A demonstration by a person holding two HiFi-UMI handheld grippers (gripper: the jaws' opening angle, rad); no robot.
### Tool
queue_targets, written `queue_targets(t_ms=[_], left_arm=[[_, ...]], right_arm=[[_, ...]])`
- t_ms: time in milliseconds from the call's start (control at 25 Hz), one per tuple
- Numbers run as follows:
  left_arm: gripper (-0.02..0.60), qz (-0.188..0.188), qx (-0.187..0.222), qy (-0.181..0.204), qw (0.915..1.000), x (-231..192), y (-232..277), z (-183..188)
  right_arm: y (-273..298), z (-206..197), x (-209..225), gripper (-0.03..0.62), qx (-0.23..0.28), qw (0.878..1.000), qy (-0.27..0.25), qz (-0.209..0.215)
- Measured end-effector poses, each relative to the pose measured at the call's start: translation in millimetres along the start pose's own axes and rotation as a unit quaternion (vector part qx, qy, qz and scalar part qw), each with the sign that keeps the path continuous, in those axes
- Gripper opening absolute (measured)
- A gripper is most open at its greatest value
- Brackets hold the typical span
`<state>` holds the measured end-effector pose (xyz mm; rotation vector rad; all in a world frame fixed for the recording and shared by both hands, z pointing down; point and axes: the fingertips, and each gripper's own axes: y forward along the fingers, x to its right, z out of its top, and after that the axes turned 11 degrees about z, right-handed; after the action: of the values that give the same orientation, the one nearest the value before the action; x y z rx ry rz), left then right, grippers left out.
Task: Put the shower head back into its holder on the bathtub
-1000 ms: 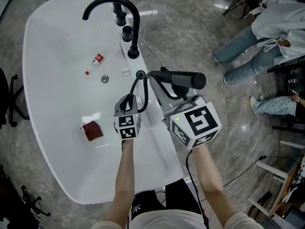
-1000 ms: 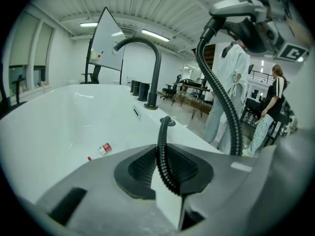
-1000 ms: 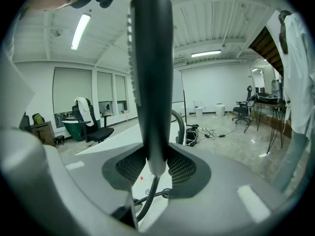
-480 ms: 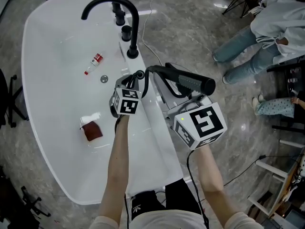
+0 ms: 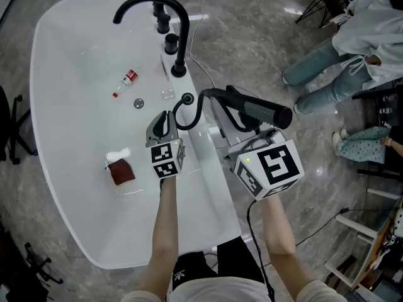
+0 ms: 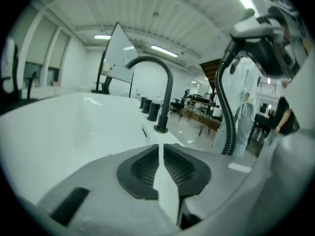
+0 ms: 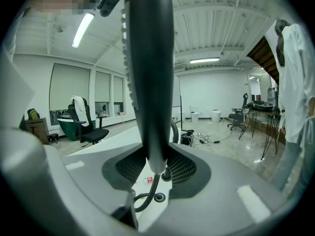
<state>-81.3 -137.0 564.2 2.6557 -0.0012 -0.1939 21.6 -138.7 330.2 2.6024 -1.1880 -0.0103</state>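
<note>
Over the right rim of the white bathtub (image 5: pixel 211 175), held the black shower head (image 5: pixel 252 109) up off the tub, lying crosswise, on the near side of the tall black faucet (image 5: pixel 173 24) and seated in nothing. Clamped its handle tight between the jaws of the right gripper (image 5: pixel 236 126) (from that gripper's own camera, a dark column (image 7: pixel 147 82) rising straight out of the pads). Trailed the ribbed hose (image 5: pixel 189 115) in a loop from the head's left end down to a round fitting (image 5: pixel 186 98) on the rim. Hung the left gripper (image 5: pixel 162 119) just left of that loop, above the tub's inner edge, touching nothing. Had just been closing its jaws, down to a thin slit with nothing between them. Saw a small red-labelled bottle (image 5: pixel 128 79), the drain (image 5: pixel 138 104) and a brown pad (image 5: pixel 123 172) inside the tub, all well apart from both grippers. Noted a person's legs (image 5: pixel 327 80) on the floor at far right.
</note>
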Motion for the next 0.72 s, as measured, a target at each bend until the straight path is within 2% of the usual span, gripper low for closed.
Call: queue_targets(t_ms=[40,120,160,320,400,480,560,640,720], left_arm=[[0.015,-0.009,-0.021,-0.031,0.9993,-1.3,-5.6,-11.4],[0.015,-0.032,-0.062,-0.077,0.9946,1.4,-14.0,-34.9],[0.017,-0.035,-0.069,-0.094,0.9925,1.7,-18.5,-42.2],[0.045,-0.048,-0.062,-0.137,0.9875,9.6,-28.0,-43.7],[0.061,-0.049,-0.042,-0.181,0.9814,7.8,-30.4,-33.1],[0.103,-0.037,-0.017,-0.218,0.975,0.2,-35.3,-21.9],[0.126,-0.039,-0.015,-0.216,0.9754,1.3,-36.9,-19.3],[0.162,-0.055,-0.034,-0.205,0.9767,8.6,-32.4,-25.3],[0.178,-0.069,-0.05,-0.22,0.9718,12.9,-28.8,-30.3]], right_arm=[[-0.5,2.3,-0.1,0.138,0.003,1.0,-0.001,-0.001],[-1.0,6.5,-1.3,0.138,0.008,1.0,-0.003,-0.003],[-1.0,8.1,-2.3,0.138,0.01,1.0,-0.003,-0.003],[-2.9,11.7,-5.2,0.138,0.016,1.0,-0.001,-0.001],[-4.1,11.0,-6.5,0.138,0.014,1.0,-0.002,-0.002],[-5.5,10.1,-7.8,0.138,0.013,1.0,-0.001,-0.002],[-6.9,10.3,-8.0,0.138,0.013,1.0,-0.002,-0.002],[-7.6,11.2,-7.1,0.138,0.014,1.0,-0.003,-0.003],[-8.3,11.0,-6.7,0.138,0.015,1.0,-0.002,-0.004]])
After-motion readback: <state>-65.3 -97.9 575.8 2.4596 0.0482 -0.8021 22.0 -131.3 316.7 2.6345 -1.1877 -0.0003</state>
